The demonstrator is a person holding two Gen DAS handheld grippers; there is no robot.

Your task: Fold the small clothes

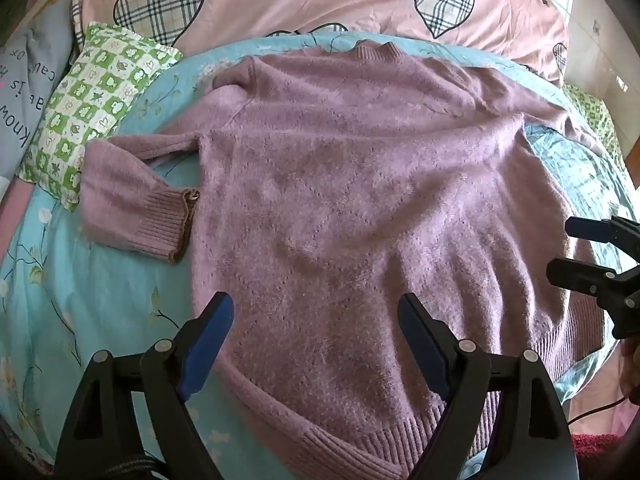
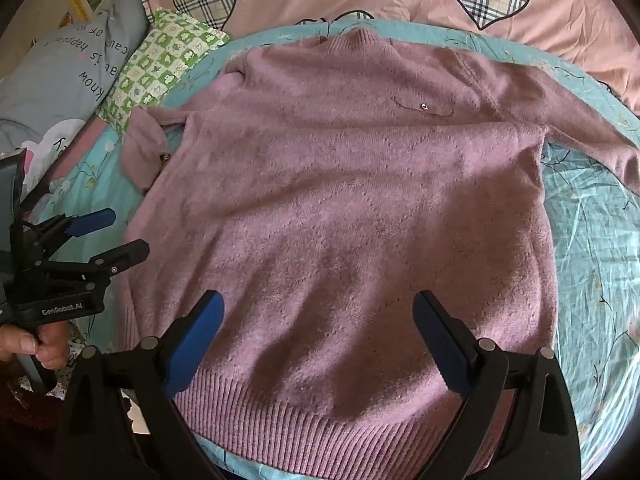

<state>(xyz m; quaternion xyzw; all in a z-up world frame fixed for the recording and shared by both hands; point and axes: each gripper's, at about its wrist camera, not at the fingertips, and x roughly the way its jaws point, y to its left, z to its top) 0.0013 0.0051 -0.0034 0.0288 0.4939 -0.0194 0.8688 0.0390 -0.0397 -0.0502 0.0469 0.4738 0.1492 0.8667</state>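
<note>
The sweater (image 1: 340, 208) lies flat on the bed (image 1: 100, 300), hem near, ready for folding. Left gripper (image 1: 316, 320) and right gripper (image 2: 320, 320) hover over the hem, jaws apart, holding nothing.

One sweater (image 1: 340, 200); two hand-held grippers (image 1: 316, 344) (image 2: 320, 344); seemingly three pillows (image 1: 96, 100).

1. Bright daylight comes in from 2 o'clock, with glare on the shiny floor (image 1: 592, 40).
2. Soft shadows darken the sweater (image 2: 360, 220) toward 5 o'clock.
3. Fisheye bending and a dark vignette mark every edge; the fingers (image 1: 208, 340) near 6 o'clock look slightly soft.
</note>
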